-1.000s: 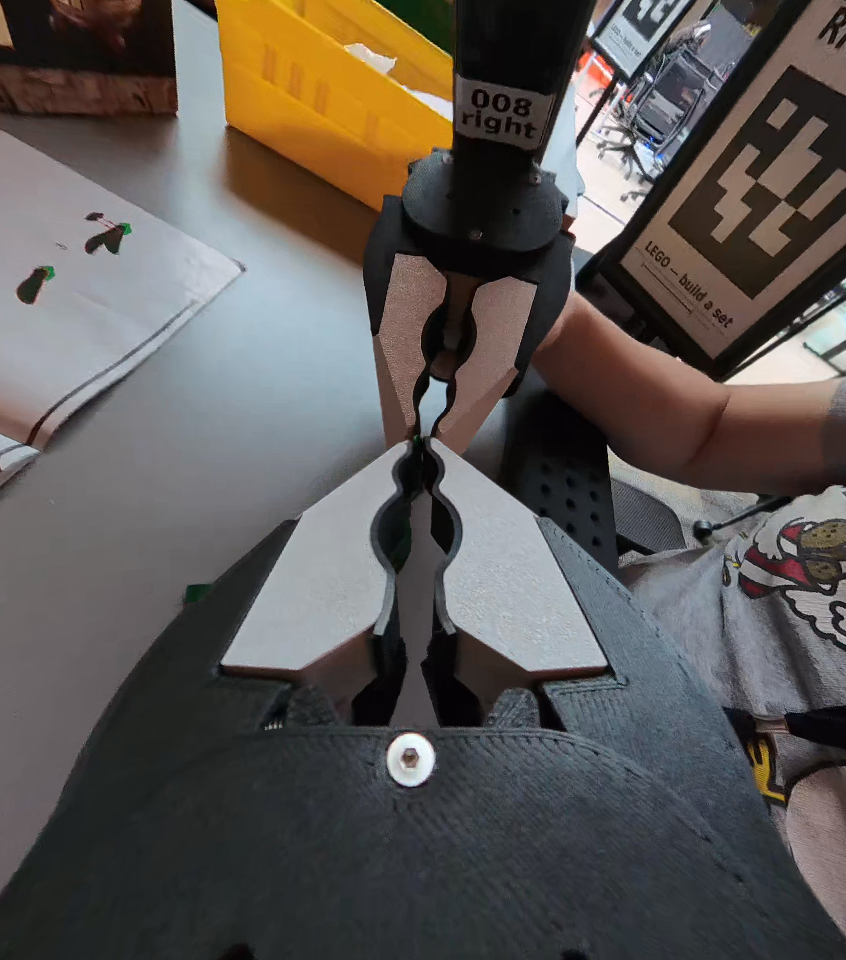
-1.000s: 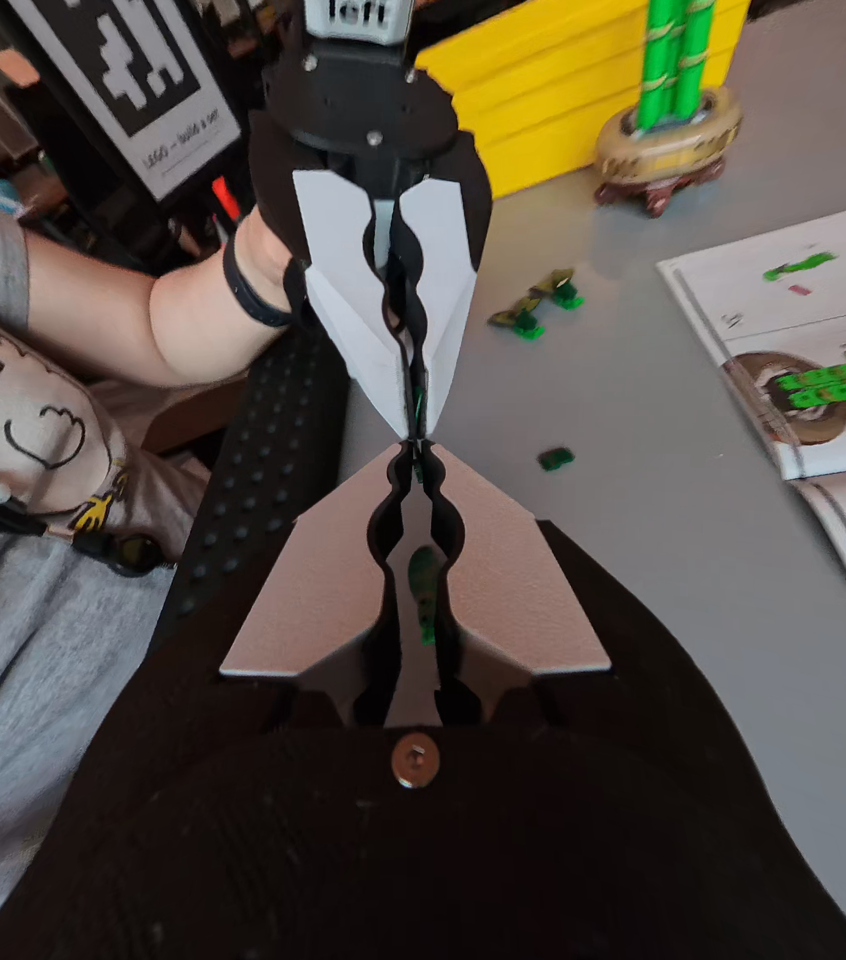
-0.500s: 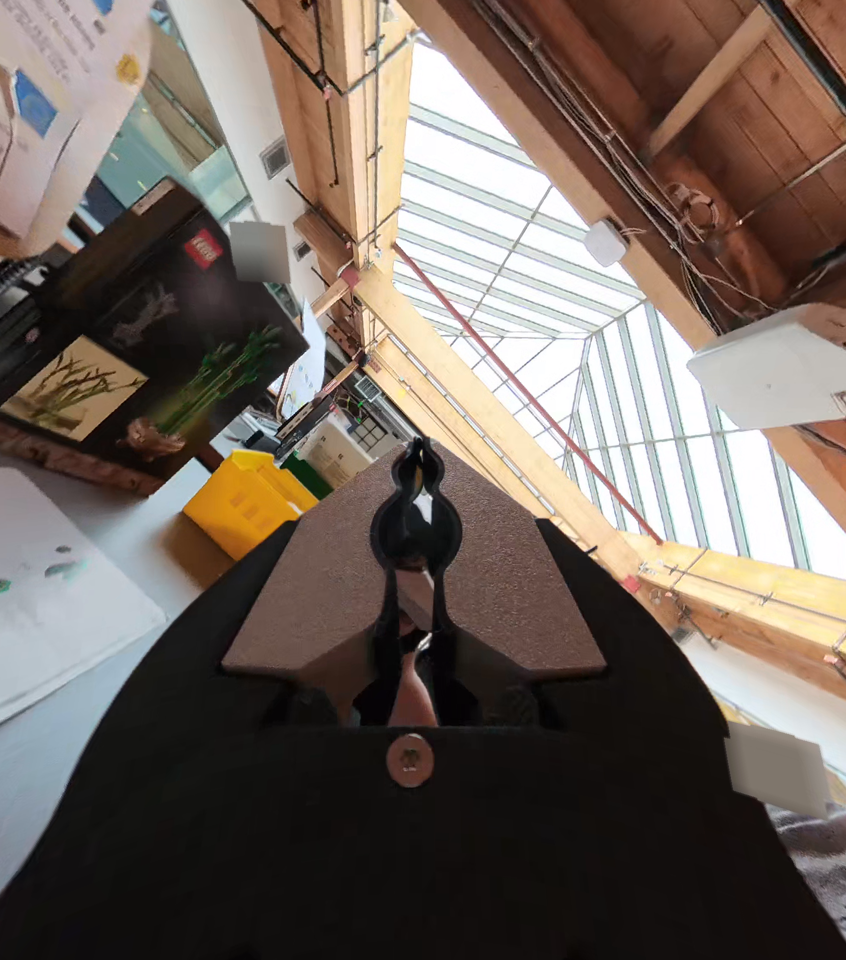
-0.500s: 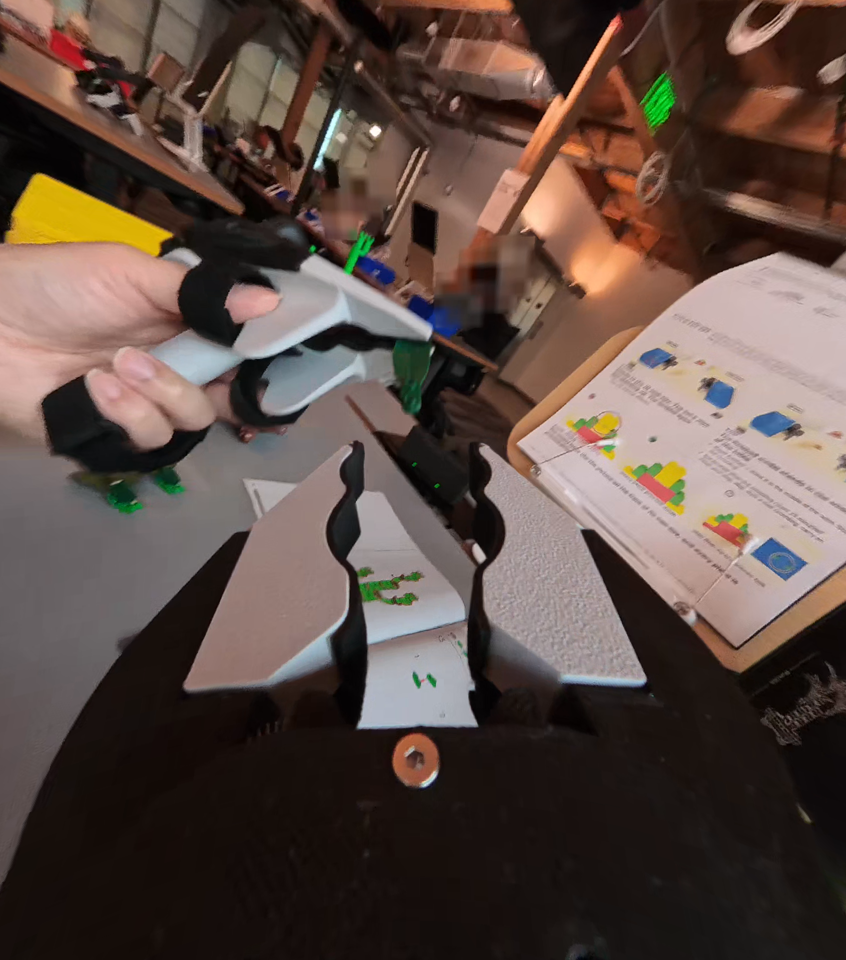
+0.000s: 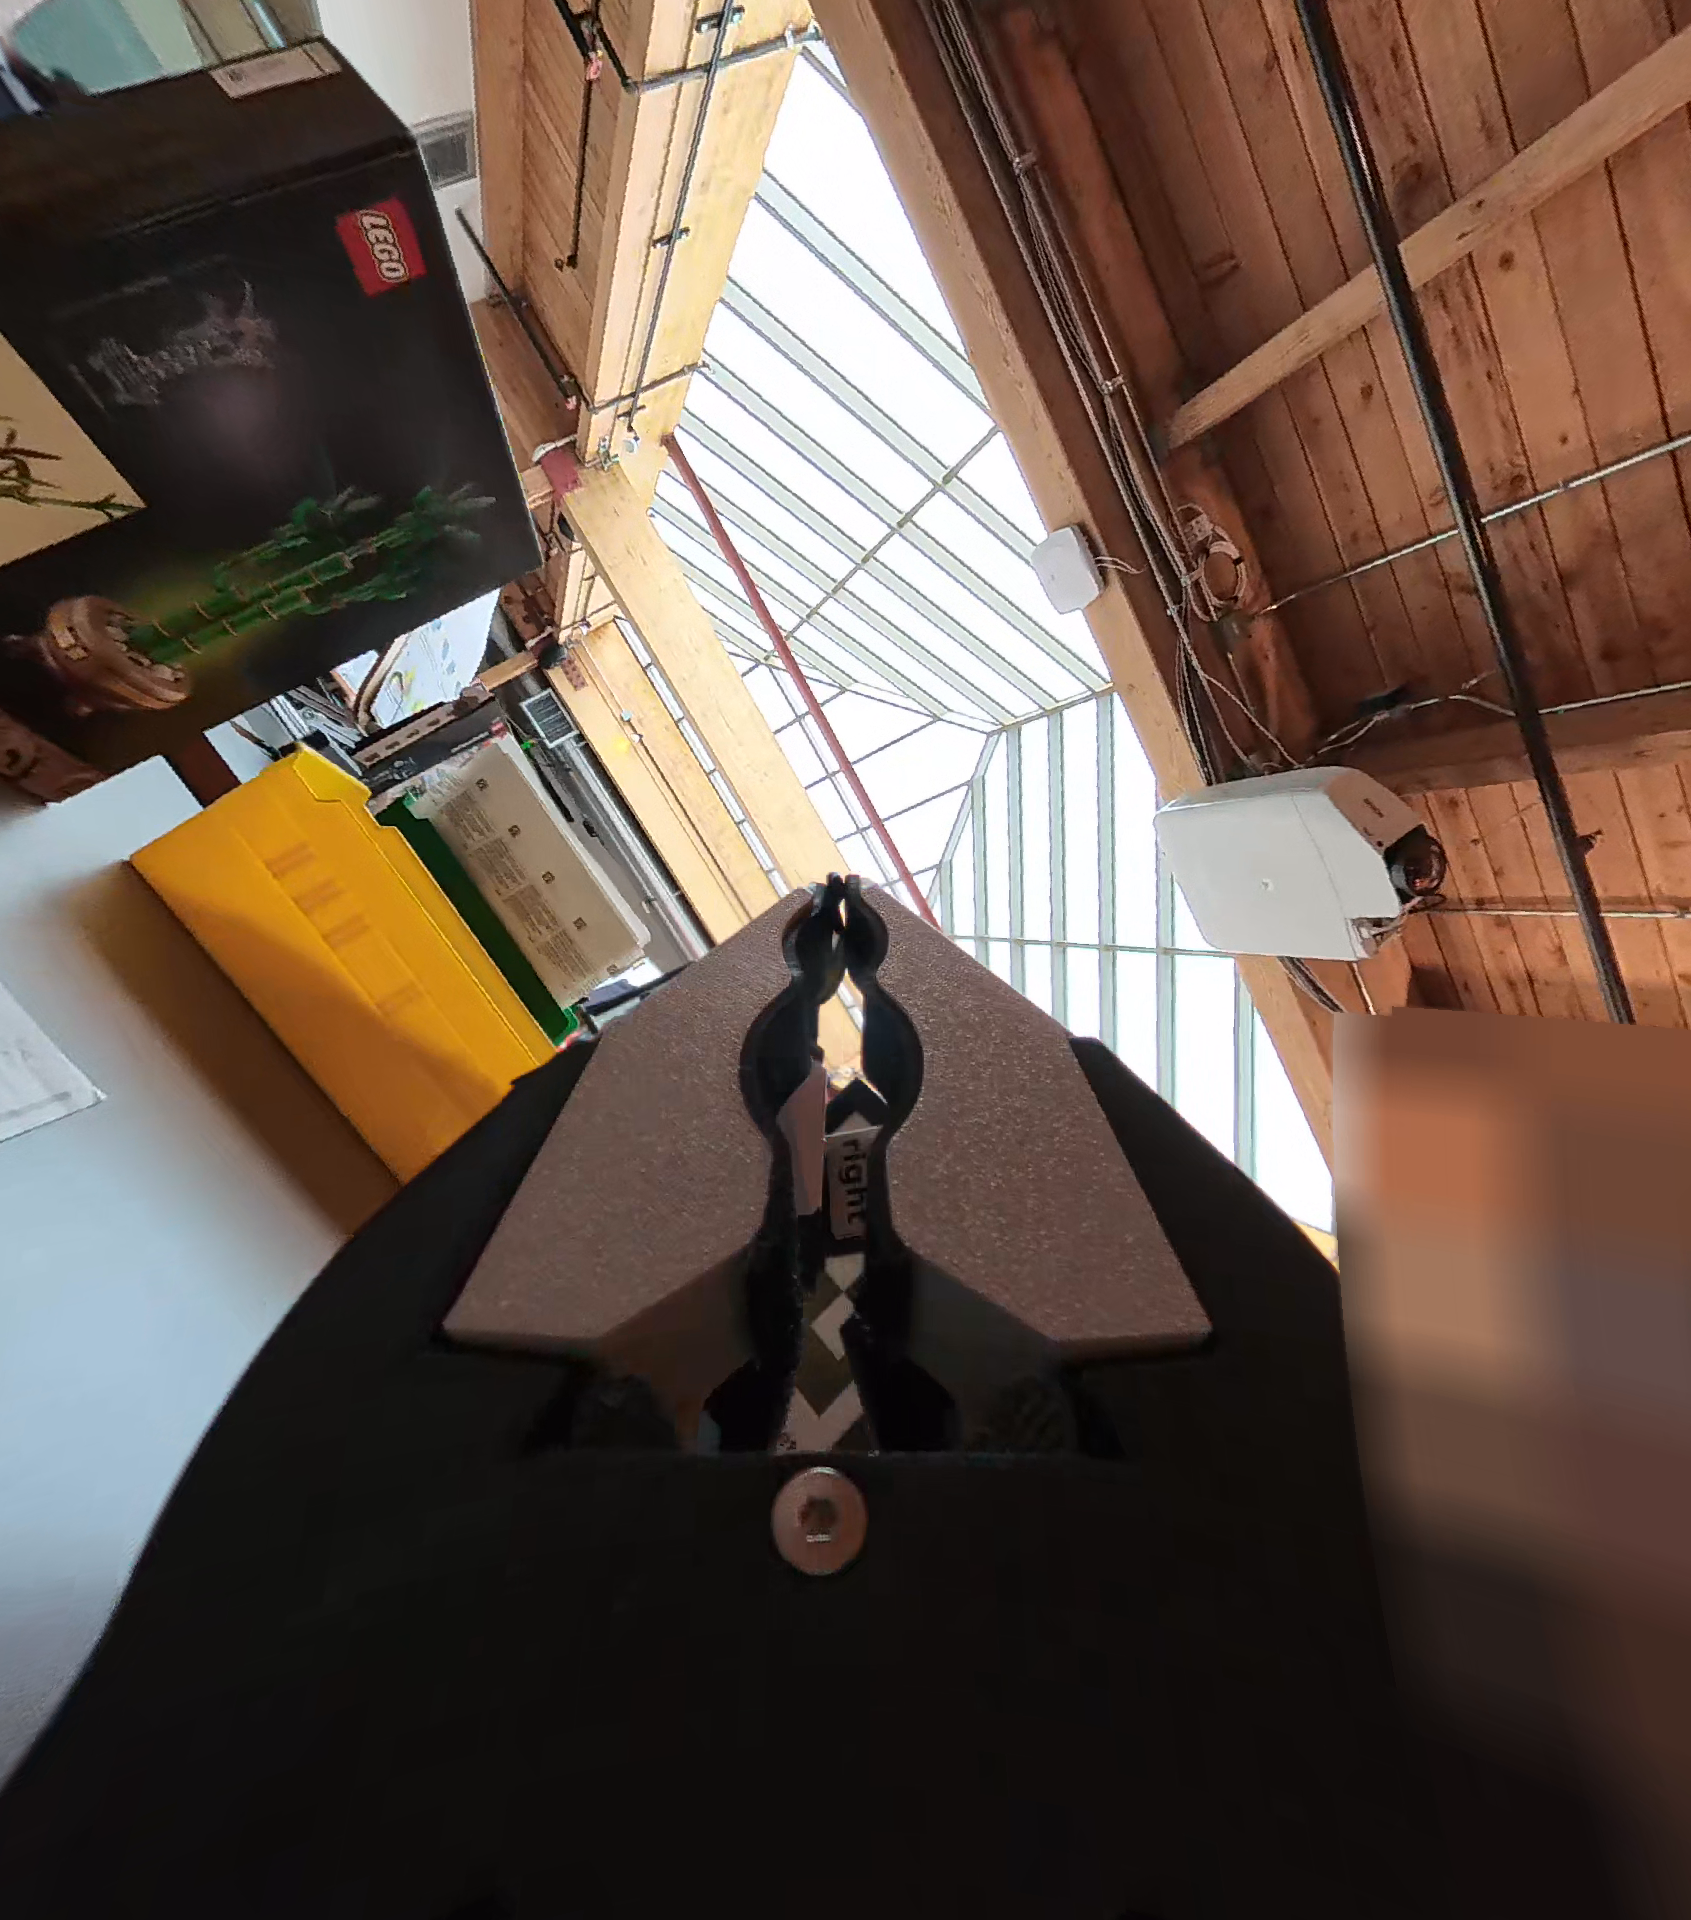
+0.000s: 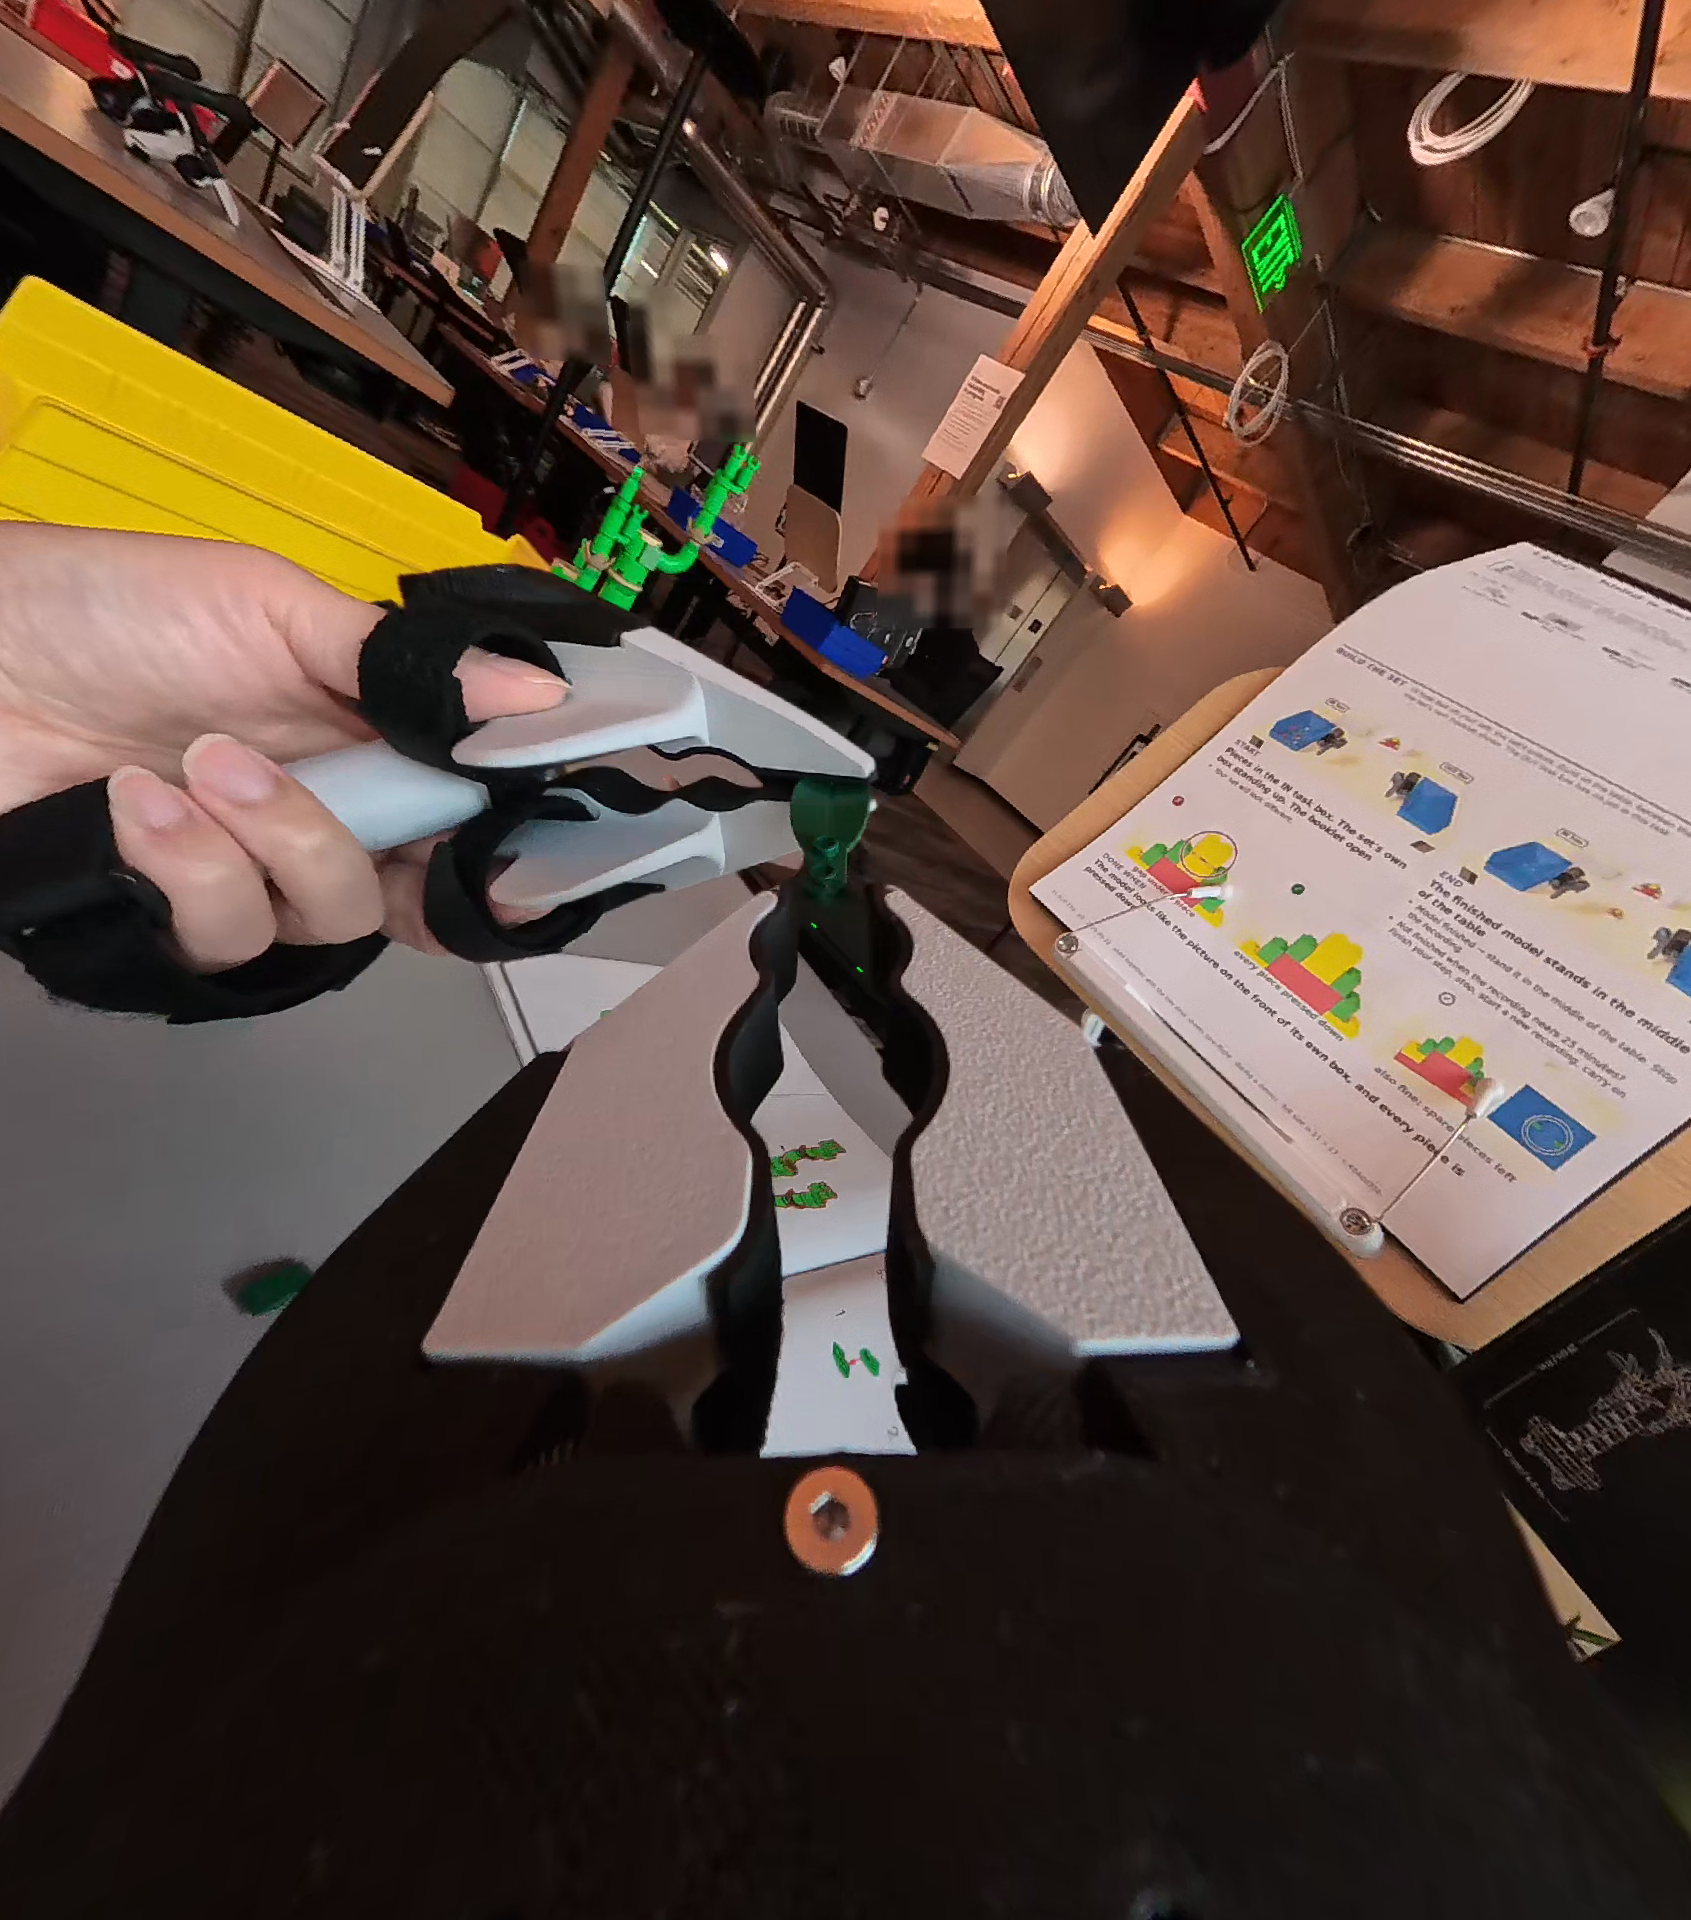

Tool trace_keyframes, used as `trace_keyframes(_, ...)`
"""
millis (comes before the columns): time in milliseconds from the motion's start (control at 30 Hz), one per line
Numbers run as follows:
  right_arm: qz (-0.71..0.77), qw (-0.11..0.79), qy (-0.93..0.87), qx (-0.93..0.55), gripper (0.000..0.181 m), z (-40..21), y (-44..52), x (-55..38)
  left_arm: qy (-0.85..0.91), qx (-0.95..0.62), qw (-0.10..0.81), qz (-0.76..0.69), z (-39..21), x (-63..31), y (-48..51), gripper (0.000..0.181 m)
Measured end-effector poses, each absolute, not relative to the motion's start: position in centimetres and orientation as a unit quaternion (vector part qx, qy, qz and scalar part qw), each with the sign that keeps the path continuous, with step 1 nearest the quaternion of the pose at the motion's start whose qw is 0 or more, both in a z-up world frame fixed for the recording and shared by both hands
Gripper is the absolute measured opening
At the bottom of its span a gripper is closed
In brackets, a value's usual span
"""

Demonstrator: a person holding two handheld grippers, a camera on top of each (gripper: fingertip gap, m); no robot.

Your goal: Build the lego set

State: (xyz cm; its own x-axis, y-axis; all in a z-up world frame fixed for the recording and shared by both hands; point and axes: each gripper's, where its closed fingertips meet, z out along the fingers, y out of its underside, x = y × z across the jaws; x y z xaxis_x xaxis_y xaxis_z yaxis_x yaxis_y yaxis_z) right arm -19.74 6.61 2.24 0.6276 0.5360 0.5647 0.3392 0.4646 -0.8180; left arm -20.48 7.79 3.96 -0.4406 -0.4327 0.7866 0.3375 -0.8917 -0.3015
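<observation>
While the right gripper stands with its jaws parted and nothing between them, the build looks well short of finished, judging by what lies loose. Seen through the gap between those jaws, the open instruction booklet lies flat on the grey surface, and to their left a small loose green piece waits unused. Just beyond the right jaw tips, the left gripper comes in sideways from the left, held level in the person's left hand, fingers through its black straps; its jaws are closed on a dark green lego piece, which hangs down from the tips towards the right gripper's open jaws. That pose suggests a handover or the joining of a small sub-assembly in mid-air. Farther off and left of the jaws, the bright green bamboo model stands partly built beside the yellow bins, its stalks up but apparently still wanting leaves. In the left wrist view the left jaws point up at the timber ceiling and skylight, tips nearly touching, with the set's dark box away to their left.
</observation>
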Motion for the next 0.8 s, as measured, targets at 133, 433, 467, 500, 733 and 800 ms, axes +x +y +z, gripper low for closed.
trace_keyframes(133,0.090,0.725,-0.437,-0.524,0.004,1.8,6.3,-19.6,0.058,-0.483,0.228,-0.844,3.7,-20.1,7.6,0.000)
trace_keyframes(433,0.251,0.556,-0.485,-0.627,0.004,-3.3,5.7,-18.3,0.462,-0.550,0.495,-0.489,1.8,-18.7,5.9,0.030)
trace_keyframes(467,0.253,0.535,-0.497,-0.634,0.004,-4.0,5.5,-18.2,0.514,-0.538,0.510,-0.431,1.1,-18.6,5.3,0.022)
trace_keyframes(500,0.259,0.516,-0.513,-0.636,0.004,-4.6,4.9,-18.2,0.547,-0.530,0.521,-0.386,0.3,-18.5,4.9,0.022)
trace_keyframes(733,0.273,0.438,-0.568,-0.641,0.004,-6.4,2.5,-18.6,0.664,-0.525,0.444,-0.295,-5.5,-17.7,2.3,0.022)
trace_keyframes(800,0.259,0.424,-0.577,-0.648,0.004,-7.1,2.3,-18.6,0.680,-0.520,0.437,-0.276,-6.3,-17.5,2.0,0.014)
